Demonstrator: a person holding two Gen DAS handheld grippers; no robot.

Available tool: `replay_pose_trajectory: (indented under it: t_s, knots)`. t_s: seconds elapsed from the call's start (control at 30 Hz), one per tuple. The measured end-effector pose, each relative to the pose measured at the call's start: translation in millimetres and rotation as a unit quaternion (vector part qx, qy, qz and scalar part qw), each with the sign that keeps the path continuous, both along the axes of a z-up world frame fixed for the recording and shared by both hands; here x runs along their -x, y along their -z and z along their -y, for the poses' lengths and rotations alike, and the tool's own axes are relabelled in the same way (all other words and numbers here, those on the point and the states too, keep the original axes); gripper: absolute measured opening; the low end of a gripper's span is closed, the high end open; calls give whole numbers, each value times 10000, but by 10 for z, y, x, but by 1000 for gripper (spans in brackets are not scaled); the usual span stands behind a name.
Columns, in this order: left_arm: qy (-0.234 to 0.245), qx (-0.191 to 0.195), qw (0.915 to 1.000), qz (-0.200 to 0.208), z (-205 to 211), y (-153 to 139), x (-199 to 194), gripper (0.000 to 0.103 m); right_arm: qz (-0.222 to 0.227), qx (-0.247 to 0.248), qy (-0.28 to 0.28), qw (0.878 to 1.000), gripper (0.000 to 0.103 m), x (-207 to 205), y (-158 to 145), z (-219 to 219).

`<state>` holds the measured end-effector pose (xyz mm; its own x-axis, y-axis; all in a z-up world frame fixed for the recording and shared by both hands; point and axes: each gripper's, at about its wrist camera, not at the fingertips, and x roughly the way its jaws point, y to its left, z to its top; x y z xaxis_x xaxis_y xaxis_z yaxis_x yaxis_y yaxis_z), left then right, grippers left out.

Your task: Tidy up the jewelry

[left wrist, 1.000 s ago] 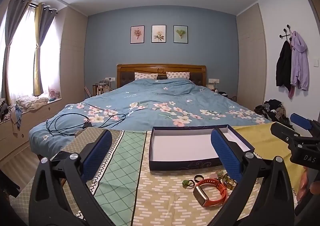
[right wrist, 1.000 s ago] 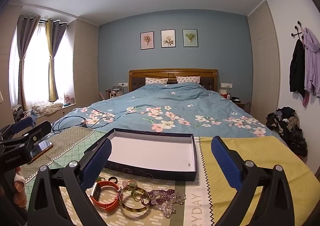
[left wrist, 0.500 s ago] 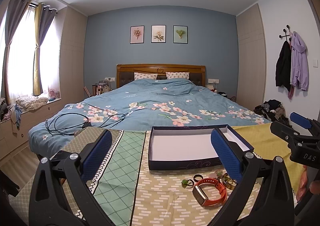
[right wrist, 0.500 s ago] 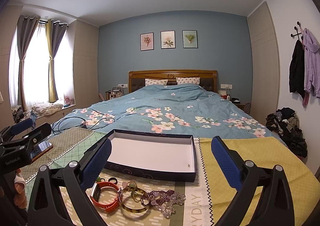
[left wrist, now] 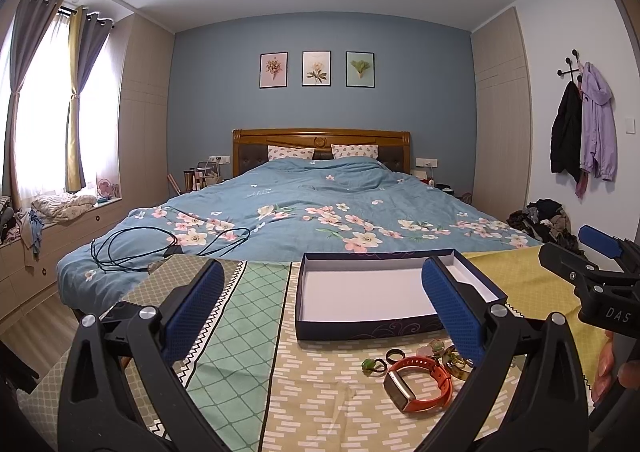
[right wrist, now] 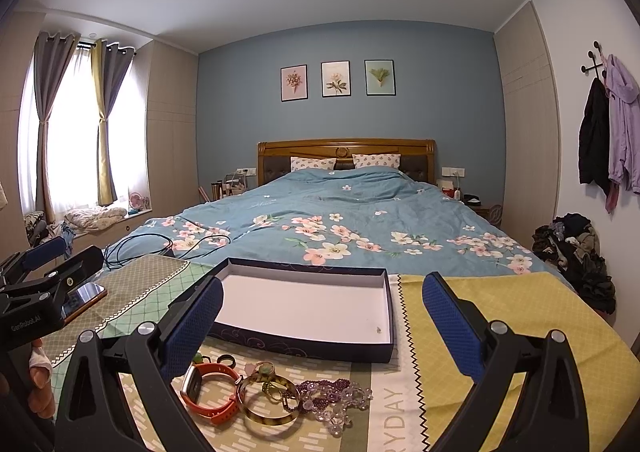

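Blue-padded left gripper (left wrist: 320, 302) and right gripper (right wrist: 322, 318) hover level, spread wide, before the box (right wrist: 304, 306).

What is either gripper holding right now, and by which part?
Nothing. The left gripper and right gripper are both open and empty; the orange watch and bangle lie untouched on the cloth.

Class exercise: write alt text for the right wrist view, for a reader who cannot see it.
An open right gripper hovers over a patterned tablecloth with an empty dark box; in front lie an orange watch, a bangle and purple beads. A bed fills the background.
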<state>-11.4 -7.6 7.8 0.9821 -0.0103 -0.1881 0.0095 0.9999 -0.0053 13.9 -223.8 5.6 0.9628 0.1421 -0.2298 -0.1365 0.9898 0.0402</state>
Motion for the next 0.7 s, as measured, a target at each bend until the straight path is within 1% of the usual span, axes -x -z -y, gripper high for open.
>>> replay_pose_trajectory:
  t_s: [0.7]
  knots:
    - [6, -6, 10000, 4, -4, -19, 24, 97, -15, -26, -1, 10000, 96, 13, 20, 13]
